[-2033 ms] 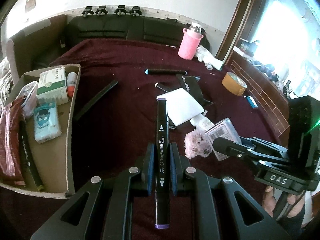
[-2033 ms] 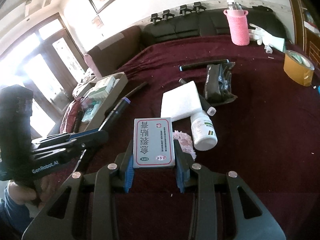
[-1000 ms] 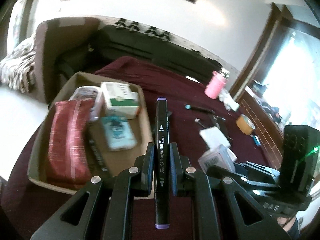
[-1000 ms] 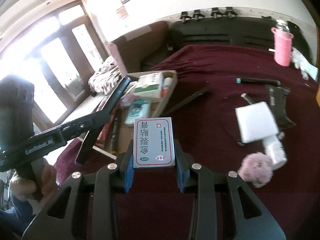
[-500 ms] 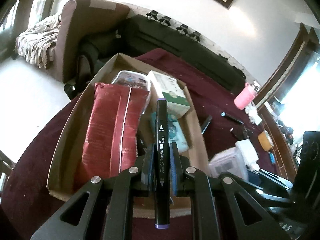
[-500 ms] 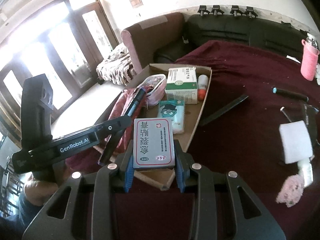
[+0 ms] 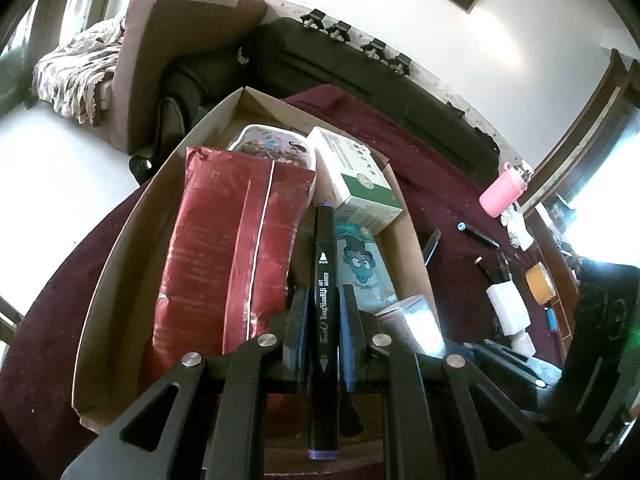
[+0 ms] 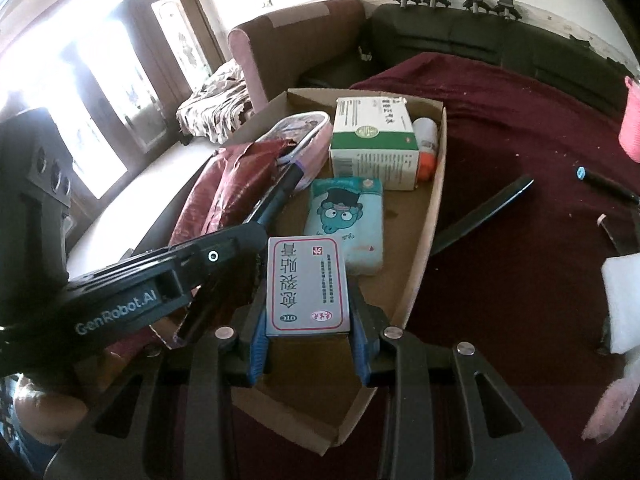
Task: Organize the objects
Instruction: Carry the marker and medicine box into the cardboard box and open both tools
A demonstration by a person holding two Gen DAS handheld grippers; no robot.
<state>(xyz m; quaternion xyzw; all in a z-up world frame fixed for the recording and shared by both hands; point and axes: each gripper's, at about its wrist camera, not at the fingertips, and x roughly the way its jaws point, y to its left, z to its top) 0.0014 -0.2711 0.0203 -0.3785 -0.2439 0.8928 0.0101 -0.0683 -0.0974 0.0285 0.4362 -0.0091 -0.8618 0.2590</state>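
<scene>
My left gripper (image 7: pixel 323 312) is shut on a black art marker (image 7: pixel 324 280) with purple ends, held over the cardboard box (image 7: pixel 124 236). The marker (image 8: pixel 276 200) and the left gripper's body (image 8: pixel 120 300) also show in the right wrist view. My right gripper (image 8: pixel 308 300) is shut on a small grey box with red print (image 8: pixel 306 288), over the near end of the cardboard box (image 8: pixel 424 248). Inside the box lie a red pouch (image 7: pixel 236 256), a patterned case (image 7: pixel 272 148), a green-and-white carton (image 7: pixel 356 176), a blue tissue pack (image 8: pixel 346 216) and a small bottle (image 8: pixel 426 148).
On the maroon cloth (image 8: pixel 520 128) right of the box lie a black strip (image 8: pixel 484 216), a black pen with blue cap (image 8: pixel 604 180), a white pad (image 8: pixel 624 296) and a pink fluffy thing (image 8: pixel 612 404). Farther off stand a pink bottle (image 7: pixel 502 194) and a tape roll (image 7: pixel 540 284).
Both grippers swung left from the cloth to over the cardboard box and came lower. The marker and the grey box stayed clamped throughout.
</scene>
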